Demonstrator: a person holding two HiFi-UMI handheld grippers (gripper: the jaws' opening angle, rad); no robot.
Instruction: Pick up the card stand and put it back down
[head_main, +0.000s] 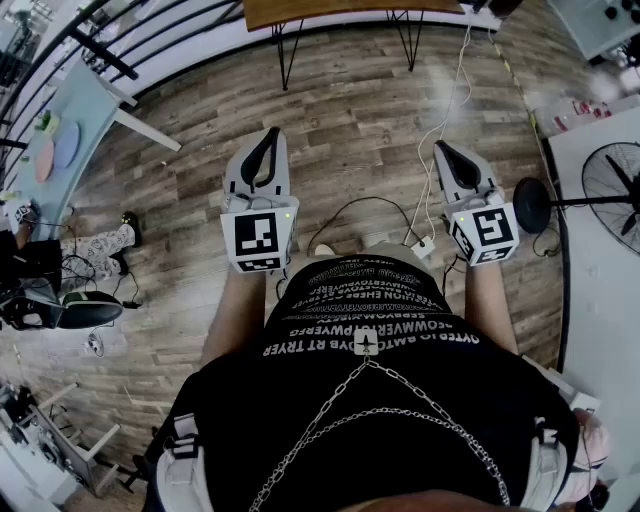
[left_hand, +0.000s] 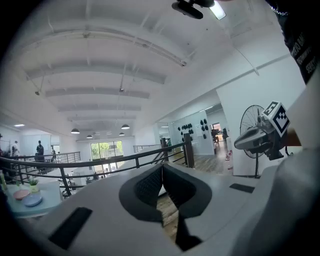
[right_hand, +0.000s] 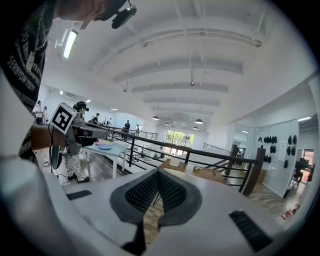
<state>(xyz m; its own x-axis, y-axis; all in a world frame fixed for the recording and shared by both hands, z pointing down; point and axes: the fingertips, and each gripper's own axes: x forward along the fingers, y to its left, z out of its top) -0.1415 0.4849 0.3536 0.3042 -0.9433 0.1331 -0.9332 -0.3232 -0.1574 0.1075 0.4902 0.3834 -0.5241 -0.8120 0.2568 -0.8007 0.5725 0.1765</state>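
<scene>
No card stand shows in any view. In the head view I hold both grippers in front of my chest, over the wooden floor. My left gripper (head_main: 266, 138) points away from me with its jaws shut and nothing between them; in the left gripper view the ribbed pads (left_hand: 150, 185) meet at the left gripper's tip (left_hand: 162, 169). My right gripper (head_main: 445, 150) is also shut and empty, its tip (right_hand: 158, 174) closed in the right gripper view. Each gripper shows in the other's view: the right gripper (left_hand: 261, 134), the left gripper (right_hand: 75, 127).
A wooden table (head_main: 340, 10) on thin black legs stands ahead. At left is a light blue table (head_main: 75, 125) with plates, by a black railing (head_main: 150, 35). A floor fan (head_main: 612, 185) and a white table (head_main: 600, 300) are at right. Cables (head_main: 432, 130) lie on the floor. A person's legs (head_main: 95, 245) are at left.
</scene>
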